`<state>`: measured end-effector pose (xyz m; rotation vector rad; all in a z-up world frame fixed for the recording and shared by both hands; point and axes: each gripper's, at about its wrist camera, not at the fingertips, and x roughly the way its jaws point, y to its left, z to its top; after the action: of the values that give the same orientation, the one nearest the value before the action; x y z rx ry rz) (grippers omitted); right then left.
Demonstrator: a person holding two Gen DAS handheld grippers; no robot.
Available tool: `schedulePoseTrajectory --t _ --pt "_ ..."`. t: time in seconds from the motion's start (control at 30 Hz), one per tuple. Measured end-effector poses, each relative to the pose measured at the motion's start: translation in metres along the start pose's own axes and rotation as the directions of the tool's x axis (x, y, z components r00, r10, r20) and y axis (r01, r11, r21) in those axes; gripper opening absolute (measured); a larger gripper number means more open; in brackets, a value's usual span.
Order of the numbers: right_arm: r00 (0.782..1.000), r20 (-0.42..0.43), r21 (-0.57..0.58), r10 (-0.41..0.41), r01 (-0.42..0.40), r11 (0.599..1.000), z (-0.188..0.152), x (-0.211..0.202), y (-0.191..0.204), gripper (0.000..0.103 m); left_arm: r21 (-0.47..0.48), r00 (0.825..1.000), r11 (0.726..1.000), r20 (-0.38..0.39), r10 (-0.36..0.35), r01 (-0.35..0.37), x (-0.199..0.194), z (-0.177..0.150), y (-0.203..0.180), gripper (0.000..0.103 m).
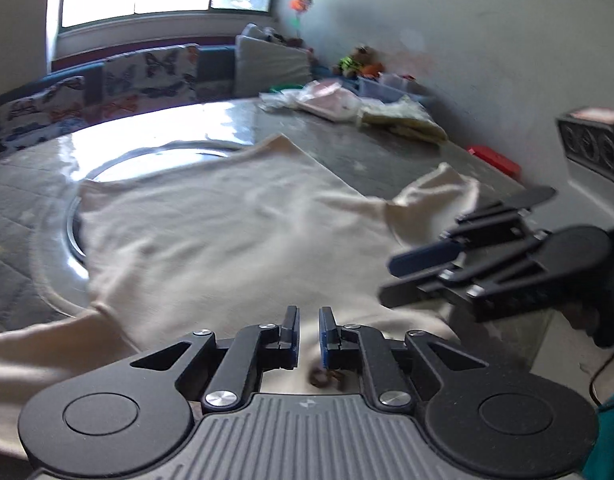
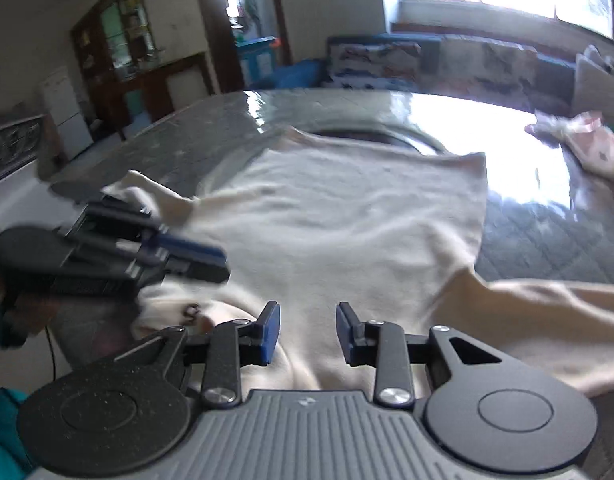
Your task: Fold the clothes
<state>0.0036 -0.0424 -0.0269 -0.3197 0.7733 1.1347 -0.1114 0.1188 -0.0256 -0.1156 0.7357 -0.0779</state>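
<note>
on the round table (image 1: 387, 152) the cream sweater (image 1: 227, 216) lies ahead of both; we hold left gripper (image 1: 308, 330) nearly closed, empty, right gripper (image 2: 308, 332) apart.

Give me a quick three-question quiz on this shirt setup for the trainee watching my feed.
1. True or false: the right gripper is clamped on the cream shirt.
2. What lies on the table beyond the shirt? A) a pile of pale clothes B) a laptop C) a kettle
3. Fill in: the left gripper shows a narrow ____ between its pads.

Key: 1 false, its jaws stand wide apart over the shirt; 2 A; 3 gap.
</note>
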Motion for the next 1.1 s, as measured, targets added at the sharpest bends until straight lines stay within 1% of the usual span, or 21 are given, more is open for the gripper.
schedulePoseTrajectory --t 0.03,0.1,0.13,0.17,0.23,0.27,0.33,0.37,0.43,0.5,0.6,0.7,0.77,0.9,1.0,1.1 --pt "1.000 -0.010 0.006 -0.008 0.008 1.000 -0.003 0.003 -0.001 0.031 0.012 1.000 1.000 -0.011 -0.009 0.009 0.002 -0.004 -0.005 0.012" --pt "1.000 -0.016 -0.010 -0.008 0.008 1.000 -0.011 0.001 -0.001 0.034 0.030 1.000 0.999 -0.008 -0.016 0.017 -0.001 -0.008 -0.009 0.016" --pt "1.000 -0.017 -0.014 -0.007 0.006 1.000 -0.013 -0.002 -0.001 0.039 0.039 1.000 0.999 -0.006 -0.020 0.020 -0.002 -0.010 -0.011 0.016" --pt "1.000 -0.012 -0.011 -0.006 0.005 1.000 -0.015 -0.007 -0.004 0.042 0.041 1.000 0.999 -0.009 -0.021 0.021 -0.003 -0.009 -0.011 0.016" --pt "1.000 0.010 0.007 -0.019 0.019 1.000 -0.014 -0.016 -0.010 0.043 0.041 1.000 0.999 -0.021 -0.023 0.024 -0.003 -0.005 -0.010 0.018" --pt "0.999 0.023 0.021 -0.038 0.038 0.999 -0.012 -0.019 -0.015 0.045 0.042 0.999 0.999 -0.022 -0.024 0.025 -0.003 -0.001 -0.010 0.020" --pt "0.996 0.042 0.051 -0.076 0.074 0.996 -0.010 -0.022 -0.025 0.047 0.055 1.000 0.998 -0.014 -0.027 0.027 -0.005 0.005 -0.012 0.031" --pt "0.994 0.052 0.074 -0.094 0.090 0.993 -0.010 -0.023 -0.031 0.048 0.064 1.000 0.998 -0.010 -0.026 0.026 -0.006 0.007 -0.013 0.033" --pt "0.987 0.069 0.133 -0.146 0.136 0.982 -0.009 -0.023 -0.050 0.054 0.082 1.000 0.996 0.003 -0.020 0.020 -0.009 0.013 -0.016 0.039" --pt "0.980 0.064 0.162 -0.188 0.176 0.971 -0.011 -0.020 -0.064 0.054 0.089 1.000 0.996 0.014 -0.015 0.014 -0.011 0.018 -0.018 0.043" --pt "0.969 0.044 0.202 -0.244 0.230 0.952 -0.018 -0.017 -0.083 0.054 0.087 1.000 0.996 0.017 -0.008 0.007 -0.010 0.026 -0.018 0.047" --pt "0.962 0.049 0.211 -0.267 0.251 0.945 -0.020 -0.022 -0.094 0.055 0.077 1.000 0.997 0.016 -0.001 0.000 -0.006 0.033 -0.017 0.051" --pt "0.954 0.062 0.234 -0.295 0.273 0.933 -0.020 -0.029 -0.102 0.056 0.074 1.000 0.997 0.017 0.004 -0.005 -0.002 0.039 -0.018 0.054" --pt "0.937 0.061 0.273 -0.344 0.315 0.909 -0.022 -0.033 -0.117 0.058 0.074 1.000 0.997 0.019 0.004 -0.005 0.009 0.050 -0.025 0.064" --pt "0.922 0.034 0.283 -0.385 0.361 0.889 -0.026 -0.030 -0.129 0.058 0.082 1.000 0.997 0.024 0.003 -0.005 0.017 0.058 -0.033 0.073" --pt "0.916 0.044 0.295 -0.398 0.369 0.881 -0.024 -0.032 -0.136 0.058 0.085 1.000 0.996 0.029 -0.002 0.000 0.025 0.066 -0.041 0.083"
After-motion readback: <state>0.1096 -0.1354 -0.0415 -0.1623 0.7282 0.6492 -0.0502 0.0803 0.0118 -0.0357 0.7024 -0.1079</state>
